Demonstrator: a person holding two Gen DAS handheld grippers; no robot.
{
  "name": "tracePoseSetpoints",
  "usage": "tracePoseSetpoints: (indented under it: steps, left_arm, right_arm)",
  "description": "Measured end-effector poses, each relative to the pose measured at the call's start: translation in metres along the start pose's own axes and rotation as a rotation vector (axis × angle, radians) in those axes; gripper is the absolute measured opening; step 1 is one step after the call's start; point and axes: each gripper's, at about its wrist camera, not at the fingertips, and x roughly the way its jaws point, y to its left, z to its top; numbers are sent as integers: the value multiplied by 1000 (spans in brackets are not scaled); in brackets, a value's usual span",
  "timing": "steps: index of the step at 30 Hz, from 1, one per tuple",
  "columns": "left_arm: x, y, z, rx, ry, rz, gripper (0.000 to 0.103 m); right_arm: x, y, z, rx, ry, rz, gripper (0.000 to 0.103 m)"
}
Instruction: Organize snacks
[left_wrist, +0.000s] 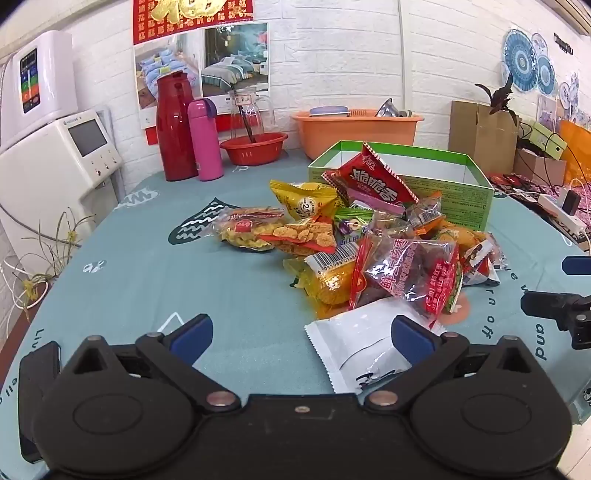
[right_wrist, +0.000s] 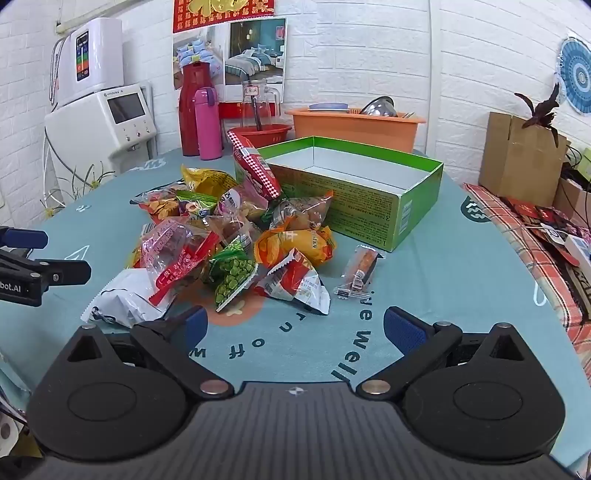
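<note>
The green box (right_wrist: 354, 195) stands empty toward the table's (right_wrist: 461, 280) far edge, with the heap of crinkled snack packets (right_wrist: 229, 240) touching its near wall, so sorting looks barely begun. Both the left gripper (left_wrist: 301, 334) and right gripper (right_wrist: 293, 326) hang spread and empty. Next likely needs the left closing on the white packet (left_wrist: 354, 339) under its right finger.

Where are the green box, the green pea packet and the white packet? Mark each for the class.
green box (right_wrist: 354, 206): right wrist view, its printed long side wall.
green pea packet (right_wrist: 233, 277): right wrist view, the clear window showing peas.
white packet (left_wrist: 354, 338): left wrist view, its plain white face.
</note>
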Motion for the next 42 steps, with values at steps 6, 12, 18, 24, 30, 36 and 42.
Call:
tracePoseSetpoints:
  steps: [6,12,18,24,30,36,42]
  left_arm:
    - [5,-4,3,-2,7,1,103]
    - [5,-1,2,-14,-7,-10,103]
    - [2,-3,2,-11,-8,-12,103]
    - [2,-4,1,-12,-8,-14,103]
    - [3,-4,1,-12,-9,-13,103]
    - [3,-5,0,-11,-8,-12,103]
    - [6,-7,-2,-9,-5,-12,103]
  right_arm:
    - [-1,-2,0,10,8,4,103]
    - [-3,-7,2,12,4,10,103]
    - [1,0,-1,11,3,5,103]
    - [1,0,-1,12,3,4,103]
    - [2,0,-2,12,6,5,103]
    - [3,1,-3,12,7,4,103]
    - [3,1,-2,13,8,4,103]
